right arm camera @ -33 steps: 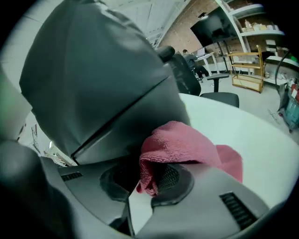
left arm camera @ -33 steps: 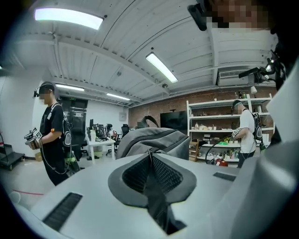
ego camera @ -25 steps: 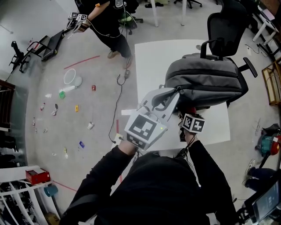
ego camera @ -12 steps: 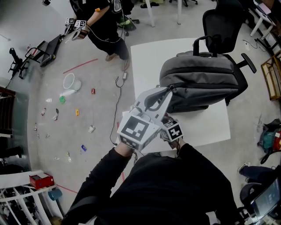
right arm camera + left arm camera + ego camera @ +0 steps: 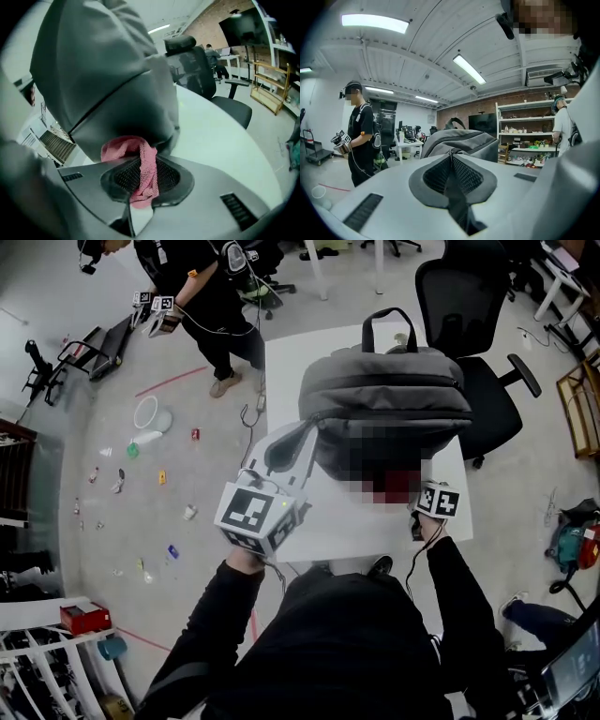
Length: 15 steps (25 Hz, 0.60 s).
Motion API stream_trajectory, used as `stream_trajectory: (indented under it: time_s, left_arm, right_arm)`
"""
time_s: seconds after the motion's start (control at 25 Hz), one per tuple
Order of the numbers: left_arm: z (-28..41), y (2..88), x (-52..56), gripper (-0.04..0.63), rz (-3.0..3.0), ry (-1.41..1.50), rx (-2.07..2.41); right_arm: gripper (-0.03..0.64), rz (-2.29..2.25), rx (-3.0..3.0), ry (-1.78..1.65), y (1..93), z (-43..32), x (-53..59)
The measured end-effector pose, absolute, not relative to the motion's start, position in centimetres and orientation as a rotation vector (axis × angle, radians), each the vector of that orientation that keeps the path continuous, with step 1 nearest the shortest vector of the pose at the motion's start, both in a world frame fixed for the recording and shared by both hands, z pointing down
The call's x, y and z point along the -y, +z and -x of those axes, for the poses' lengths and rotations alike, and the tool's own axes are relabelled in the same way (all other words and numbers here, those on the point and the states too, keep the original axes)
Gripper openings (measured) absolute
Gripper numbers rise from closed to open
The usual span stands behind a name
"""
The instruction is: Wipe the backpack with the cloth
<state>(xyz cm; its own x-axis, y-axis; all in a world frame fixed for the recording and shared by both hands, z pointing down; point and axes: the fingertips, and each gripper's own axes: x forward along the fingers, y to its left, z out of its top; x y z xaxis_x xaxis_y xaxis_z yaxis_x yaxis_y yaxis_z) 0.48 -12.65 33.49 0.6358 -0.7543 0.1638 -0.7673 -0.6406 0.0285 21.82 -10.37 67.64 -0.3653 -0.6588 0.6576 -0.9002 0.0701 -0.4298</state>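
A grey backpack (image 5: 384, 395) lies on the white table (image 5: 291, 362), its carry handle pointing to the far side. My right gripper (image 5: 411, 488) is at the pack's near edge, shut on a pink cloth (image 5: 392, 491). In the right gripper view the cloth (image 5: 123, 146) bunches out of the shut right gripper (image 5: 142, 153) and presses against the backpack (image 5: 103, 70) just above the table (image 5: 220, 136). My left gripper (image 5: 307, 430) is shut, its tips at the pack's left side. In the left gripper view the backpack (image 5: 459, 140) rises just beyond the left gripper (image 5: 451, 153). Nothing shows plainly between those jaws.
A black office chair (image 5: 473, 296) stands behind the table's far right corner. A person (image 5: 202, 296) with grippers stands at the far left, also in the left gripper view (image 5: 361, 136). Small items (image 5: 141, 442) and a cable (image 5: 251, 460) lie on the floor left of the table. Shelves (image 5: 529, 140) line the far wall.
My right gripper with the cloth swept left along the backpack's near side, then back to the right. The left gripper stays at the pack's left side. The head view has shifted.
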Motion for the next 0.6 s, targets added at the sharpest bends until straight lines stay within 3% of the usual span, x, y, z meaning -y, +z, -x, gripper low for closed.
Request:
stream_trajectory:
  time_s: [0.16, 0.36, 0.6]
  left_arm:
    - [-0.9, 33.4, 12.8, 0.031, -2.733, 0.211, 1.346]
    - [-0.9, 33.3, 13.1, 0.031, -2.714, 0.216, 1.383]
    - [-0.8, 33.2, 13.4, 0.031, -2.733, 0.26, 1.357]
  right_arm:
    - [0.066, -1.736, 1.983, 1.117, 66.1, -29.3, 11.4]
    - [0.066, -2.086, 1.797, 1.303, 65.7, -36.2, 11.7]
    - [0.066, -1.767, 1.905, 1.369, 68.3, -27.1, 12.2]
